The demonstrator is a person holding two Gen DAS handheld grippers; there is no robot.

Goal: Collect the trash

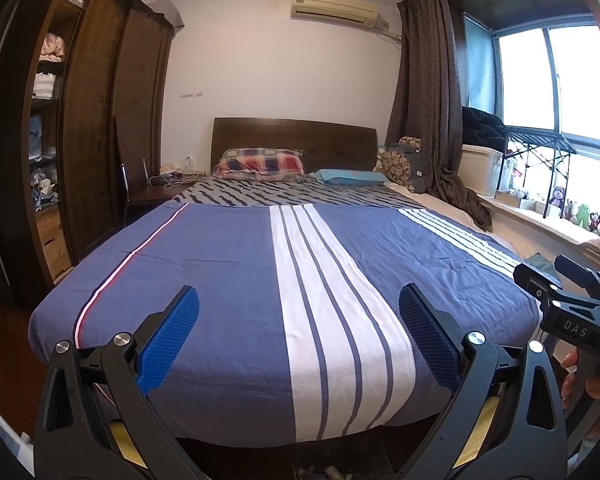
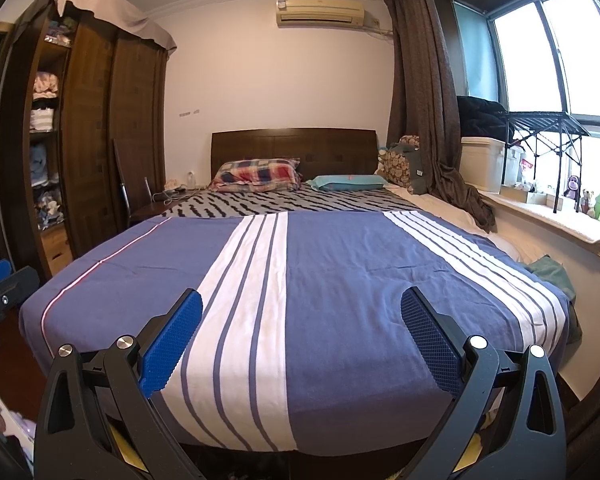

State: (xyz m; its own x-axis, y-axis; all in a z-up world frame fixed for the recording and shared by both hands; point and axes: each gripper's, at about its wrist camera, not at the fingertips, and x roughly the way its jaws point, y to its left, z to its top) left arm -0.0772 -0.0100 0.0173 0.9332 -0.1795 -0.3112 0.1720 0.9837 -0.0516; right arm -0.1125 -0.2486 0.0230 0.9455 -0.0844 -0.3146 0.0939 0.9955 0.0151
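Both grippers hang side by side at the foot of the bed (image 1: 220, 264). The left gripper (image 1: 299, 340) and right gripper (image 2: 301, 342) each gape wide with nothing between the blue pads. No trash can be made out on the blue striped cover.

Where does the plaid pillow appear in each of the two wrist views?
Left wrist: plaid pillow lies just left of centre, against the headboard.
Right wrist: plaid pillow lies left of centre, below the headboard.
Shared landmark: the air conditioner on the wall above.
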